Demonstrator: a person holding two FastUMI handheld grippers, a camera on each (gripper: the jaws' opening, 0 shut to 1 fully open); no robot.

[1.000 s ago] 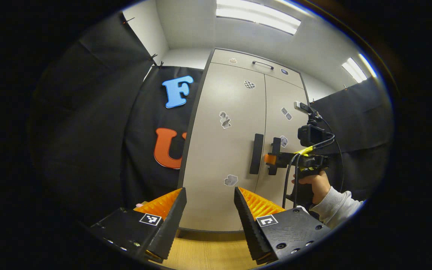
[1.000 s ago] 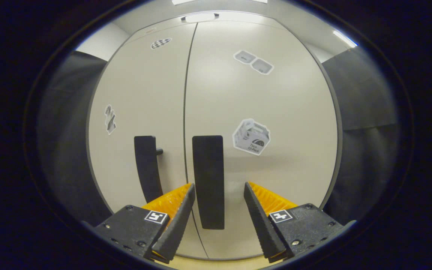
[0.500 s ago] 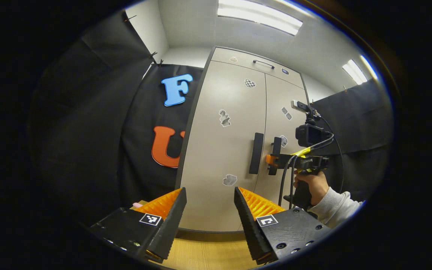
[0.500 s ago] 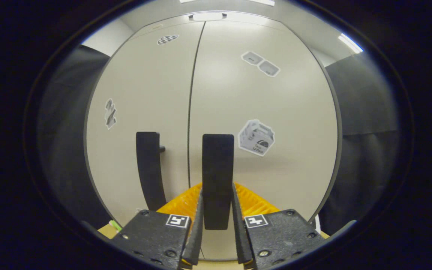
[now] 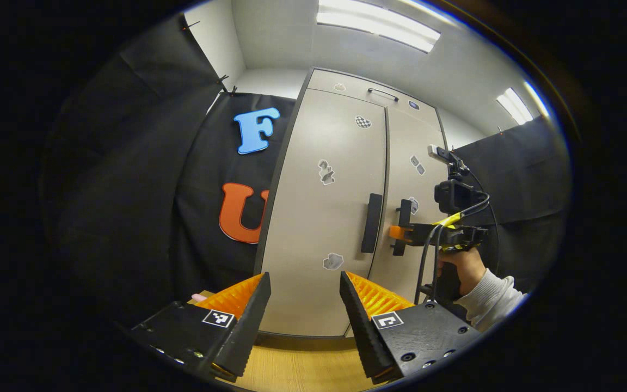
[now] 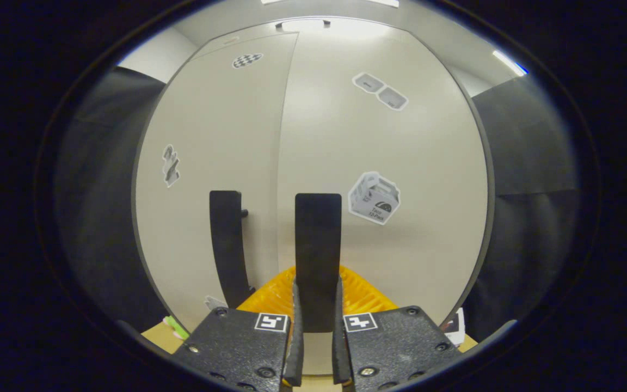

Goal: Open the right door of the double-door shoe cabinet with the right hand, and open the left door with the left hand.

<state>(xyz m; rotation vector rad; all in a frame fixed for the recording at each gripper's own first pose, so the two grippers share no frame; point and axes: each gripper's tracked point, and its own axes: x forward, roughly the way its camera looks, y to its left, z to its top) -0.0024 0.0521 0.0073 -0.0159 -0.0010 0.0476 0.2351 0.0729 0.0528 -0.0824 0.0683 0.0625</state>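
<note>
Black cloth walls close the booth around a pale double-door shoe cabinet (image 5: 335, 179), which stands on a wooden floor (image 5: 302, 370) under ceiling strip lights.

Going left to right in the left gripper view: the left tongs (image 5: 303, 305) hang well back from the cabinet, low before the bottom edge of the left door (image 5: 319, 218), with their fingers spread apart and nothing between them. They appear to wait there so the left door's turn can come second. The left handle (image 5: 372, 223), a dark upright bar, sits near that door's inner edge, untouched. Just beside it, across the seam, is the right handle (image 5: 402, 215) on the right door (image 5: 409, 179), and there the right tongs (image 5: 398, 233) reach in, carried by a hand (image 5: 458, 267) in a pale sleeve.

In the right gripper view the right tongs (image 6: 316, 326) are clamped on the lower part of the right handle (image 6: 318, 245), one finger pressing each side. Gripping low on the bar, near the door's free edge, likely gives good leverage for swinging it outward. The seam between the doors looks slightly widened toward the top, so the right door may just be starting to come away, though I cannot be sure. Stickers dot both doors.
</note>
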